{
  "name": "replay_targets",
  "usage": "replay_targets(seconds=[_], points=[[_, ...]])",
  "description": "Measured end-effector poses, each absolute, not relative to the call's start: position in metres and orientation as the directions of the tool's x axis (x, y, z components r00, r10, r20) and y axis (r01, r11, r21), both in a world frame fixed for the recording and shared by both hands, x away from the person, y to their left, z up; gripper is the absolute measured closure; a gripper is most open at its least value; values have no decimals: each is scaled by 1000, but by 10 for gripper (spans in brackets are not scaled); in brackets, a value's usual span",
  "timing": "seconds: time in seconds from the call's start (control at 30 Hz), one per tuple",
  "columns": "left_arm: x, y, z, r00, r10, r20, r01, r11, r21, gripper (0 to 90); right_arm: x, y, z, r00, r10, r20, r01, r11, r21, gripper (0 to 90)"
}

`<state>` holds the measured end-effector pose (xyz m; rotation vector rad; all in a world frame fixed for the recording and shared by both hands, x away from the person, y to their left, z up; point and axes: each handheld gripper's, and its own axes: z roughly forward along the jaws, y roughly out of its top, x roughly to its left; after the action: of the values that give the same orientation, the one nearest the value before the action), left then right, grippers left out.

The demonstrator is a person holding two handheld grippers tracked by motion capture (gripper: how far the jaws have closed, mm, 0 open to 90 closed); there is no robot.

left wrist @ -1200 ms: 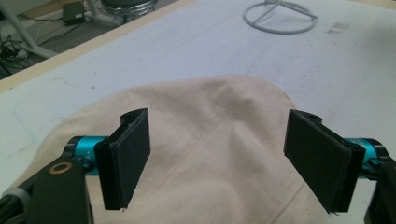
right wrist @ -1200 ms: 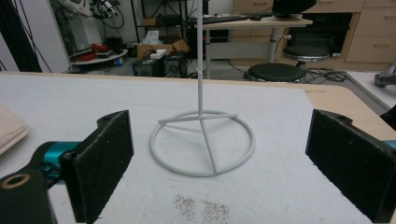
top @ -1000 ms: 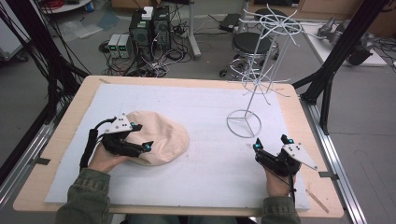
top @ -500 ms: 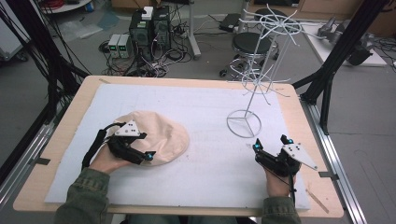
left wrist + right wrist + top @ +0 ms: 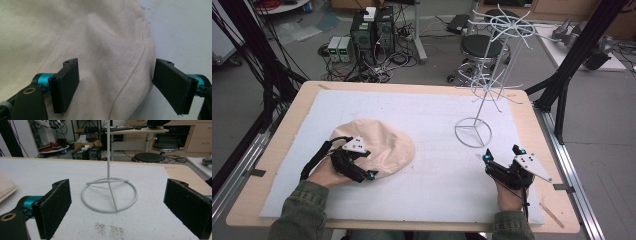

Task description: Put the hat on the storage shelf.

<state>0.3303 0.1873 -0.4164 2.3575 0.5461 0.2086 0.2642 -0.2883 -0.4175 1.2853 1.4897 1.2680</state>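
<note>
- One beige hat (image 5: 379, 147) is lying flat at the lower left of the white mat (image 5: 432, 115).
- The left gripper (image 5: 362, 170) is straddling the hat's near edge, jaws wide.
- The right gripper (image 5: 502, 156) is resting at lower right, jaws wide, facing the wire stand (image 5: 484, 90).

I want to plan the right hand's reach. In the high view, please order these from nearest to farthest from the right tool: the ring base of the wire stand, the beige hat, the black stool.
1. Ring base of the wire stand: just ahead of the right tool, slightly to its left.
2. Beige hat: across the white mat, under the left tool.
3. Black stool: on the floor beyond the table's far edge.
</note>
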Motion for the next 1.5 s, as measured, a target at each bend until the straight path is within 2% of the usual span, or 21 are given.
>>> replay_targets(seconds=[0.27, 0.47, 0.5, 0.53, 0.57, 0.67, 0.73, 0.8, 0.9, 1.03, 1.23, 1.5], points=[[335, 184, -431, 899, 437, 12, 343, -721, 602, 227, 263, -289, -417, -183, 982, 46, 206, -7, 978, 68], [335, 185, -433, 900, 437, -7, 349, -709, 613, 257, 262, -289, -417, -179, 983, 42, 210, -4, 978, 68], [335, 185, -432, 901, 434, -8, 347, -709, 615, 333, 262, -289, -417, -176, 983, 42, 208, -4, 978, 68], [335, 185, -431, 903, 429, -5, 342, -711, 614, 333, 262, -289, -417, -176, 983, 42, 208, -4, 978, 68], [334, 186, -430, 908, 418, -9, 333, -712, 619, 387, 262, -289, -417, -176, 984, 41, 207, -4, 978, 68], [331, 185, -429, 912, 409, -8, 322, -707, 630, 641, 262, -289, -417, -172, 984, 41, 203, -5, 979, 68], [329, 184, -428, 922, 388, -5, 305, -715, 629, 742, 261, -289, -417, -171, 984, 43, 205, -7, 979, 68], [327, 183, -428, 924, 383, 19, 287, -723, 628, 794, 261, -289, -417, -169, 985, 46, 204, -11, 979, 68], [324, 181, -428, 920, 389, 53, 271, -726, 632, 818, 262, -290, -417, -168, 985, 45, 205, -10, 979, 68], [327, 184, -428, 915, 404, 5, 307, -702, 642, 819, 262, -290, -417, -169, 985, 42, 200, -8, 980, 68], [324, 183, -426, 916, 399, 38, 283, -712, 643, 819, 262, -290, -417, -168, 985, 45, 206, -10, 979, 68], [320, 190, -414, 902, 427, 58, 258, -645, 720, 819, 261, -290, -417, -161, 986, 36, 198, -3, 980, 68]])
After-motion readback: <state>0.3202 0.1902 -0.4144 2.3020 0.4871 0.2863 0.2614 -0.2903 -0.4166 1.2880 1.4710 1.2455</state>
